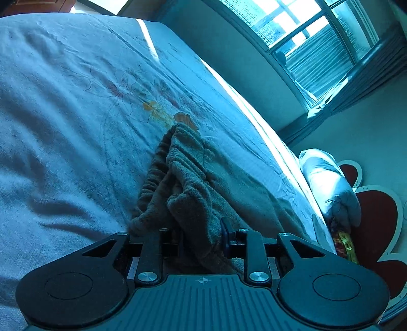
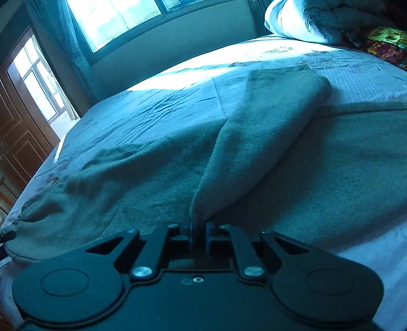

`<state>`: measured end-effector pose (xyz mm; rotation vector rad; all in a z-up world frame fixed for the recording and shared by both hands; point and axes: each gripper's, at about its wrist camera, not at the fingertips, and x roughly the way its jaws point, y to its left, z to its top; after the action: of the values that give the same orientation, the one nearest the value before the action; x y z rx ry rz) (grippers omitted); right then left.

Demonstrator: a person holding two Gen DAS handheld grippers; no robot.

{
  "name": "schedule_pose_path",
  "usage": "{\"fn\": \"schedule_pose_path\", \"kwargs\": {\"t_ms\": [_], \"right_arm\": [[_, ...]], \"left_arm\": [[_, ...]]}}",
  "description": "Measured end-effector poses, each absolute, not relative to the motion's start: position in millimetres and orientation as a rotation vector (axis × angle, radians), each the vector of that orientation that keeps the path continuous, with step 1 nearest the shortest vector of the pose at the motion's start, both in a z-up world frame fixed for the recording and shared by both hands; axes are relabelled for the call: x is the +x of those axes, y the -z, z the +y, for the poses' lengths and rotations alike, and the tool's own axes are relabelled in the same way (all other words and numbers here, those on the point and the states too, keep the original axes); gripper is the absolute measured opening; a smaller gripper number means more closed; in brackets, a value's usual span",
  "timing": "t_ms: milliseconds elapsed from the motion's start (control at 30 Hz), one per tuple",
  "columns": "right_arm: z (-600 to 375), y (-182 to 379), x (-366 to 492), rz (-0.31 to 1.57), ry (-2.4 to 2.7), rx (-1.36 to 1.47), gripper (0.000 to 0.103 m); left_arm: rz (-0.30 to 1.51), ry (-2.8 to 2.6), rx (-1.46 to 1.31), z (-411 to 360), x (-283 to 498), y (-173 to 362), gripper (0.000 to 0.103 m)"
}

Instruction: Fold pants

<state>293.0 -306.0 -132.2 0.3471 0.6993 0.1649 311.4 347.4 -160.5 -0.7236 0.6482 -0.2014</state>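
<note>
The pants point(image 2: 267, 142) are thick grey-green fleece and lie on the bed point(image 2: 157, 107). In the left wrist view my left gripper point(image 1: 202, 242) is shut on the bunched elastic waistband end of the pants point(image 1: 188, 175), which rises in folds ahead of the jaws. In the right wrist view my right gripper point(image 2: 199, 231) is shut on a pinched edge of the pants, and a raised fold runs from the jaws up toward the far right. The fingertips of both grippers are hidden in the cloth.
The bed has a pale sheet point(image 1: 63, 114) with an embroidered flower. A white pillow point(image 2: 300, 20) and a colourful cushion point(image 2: 384, 43) lie at the head. A window point(image 1: 313, 38) and wall lie beyond the far bed edge. A wooden door point(image 2: 17, 132) stands left.
</note>
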Motion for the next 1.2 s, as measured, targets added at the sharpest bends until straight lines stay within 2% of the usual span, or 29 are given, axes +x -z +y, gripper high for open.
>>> {"fn": "schedule_pose_path", "kwargs": {"t_ms": [267,333,433,467,567,733,800,967,1000,1033,1067,1100,1133,1167,1200], "right_arm": [[-313.6,68.3,283.7,0.46,-0.193,0.396,0.0],[-311.9,66.4,278.2,0.395,-0.2,0.357,0.0],[-313.9,122.4,299.0,0.656,-0.189,0.354,0.0],[-311.8,131.2,297.4,0.667,-0.183,0.319,0.0],[-309.2,139.4,295.9,0.666,-0.174,0.321,0.0],[-312.4,131.8,295.9,0.641,-0.175,0.336,0.0],[-310.3,141.8,297.9,0.681,-0.172,0.315,0.001],[-306.8,144.9,299.1,0.697,-0.161,0.313,0.002],[-307.4,143.0,299.8,0.706,-0.163,0.307,0.002],[-309.1,139.7,299.0,0.704,-0.158,0.304,0.012],[-312.3,132.9,291.7,0.668,-0.122,0.297,0.019],[-316.0,126.1,284.5,0.629,-0.099,0.286,0.033],[-320.1,119.4,278.0,0.599,-0.082,0.271,0.038],[-324.2,114.0,273.0,0.583,-0.077,0.262,0.038],[-328.7,109.4,268.6,0.569,-0.074,0.258,0.038]], "left_arm": [[0.434,0.34,-0.667,339.4,330.5,92.4,0.028],[0.39,0.369,-0.669,340.9,326.7,93.4,0.028],[0.693,0.223,-0.597,340.2,334.4,146.1,0.028],[0.709,0.226,-0.587,340.9,328.9,157.2,0.028],[0.668,0.239,-0.662,350.7,315.5,162.9,0.028],[0.668,0.247,-0.606,346.4,321.1,149.9,0.028],[0.712,0.23,-0.546,340.0,323.4,154.8,0.028],[0.688,0.206,-0.554,338.5,316.6,154.9,0.03],[0.686,0.192,-0.544,335.8,315.4,152.6,0.032],[0.684,0.178,-0.541,334.7,313.6,149.9,0.038],[0.677,0.157,-0.532,333.2,310.5,145.2,0.049],[0.661,0.132,-0.501,329.7,304.6,136.9,0.059],[0.651,0.101,-0.468,326.0,299.5,130.5,0.087],[0.651,0.031,-0.42,320.6,293.5,122.8,0.103],[0.643,-0.043,-0.353,313.9,285.2,114.1,0.103]]}}
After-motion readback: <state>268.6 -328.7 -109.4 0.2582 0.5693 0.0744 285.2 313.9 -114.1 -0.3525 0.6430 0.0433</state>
